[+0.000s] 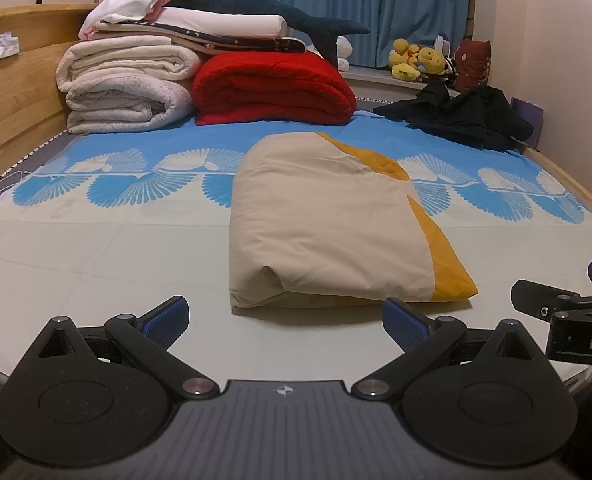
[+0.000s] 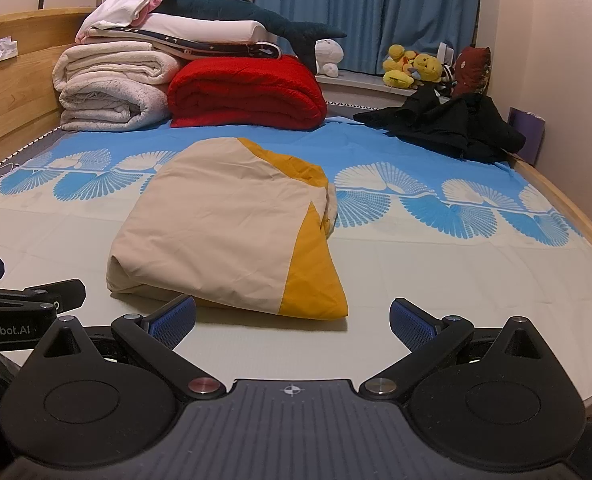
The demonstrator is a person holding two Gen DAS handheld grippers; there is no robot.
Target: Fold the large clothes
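In the left wrist view, the left gripper (image 1: pixel 285 320) hovered low over the bed with its blue-padded fingers (image 1: pixel 167 320) spread wide and nothing between them. Just ahead lay the folded beige and mustard-yellow cloth (image 1: pixel 320 224), a thick rectangular bundle resting on the pale part of the blue fan-patterned bed sheet (image 1: pixel 95 248); its beige face was smooth with faint creases, a yellow band ran down its right edge, and the near end showed a rounded fold with a small gap at the left corner. Part of the right gripper (image 1: pixel 568 308) showed at the right edge. Behind the bundle sat a folded red blanket (image 1: pixel 271 88), a stack of cream and white blankets (image 1: pixel 123 80) and a crumpled black garment (image 1: pixel 464 116). In the right wrist view, the right gripper (image 2: pixel 291 320) was likewise wide apart and held nothing, its left fingertip just before the bundle's near edge. The cloth (image 2: pixel 215 232) lay left of centre, well apart from the red blanket (image 2: pixel 247 92), with the yellow panel widening toward the near right corner and loose layers bunched on the right side.
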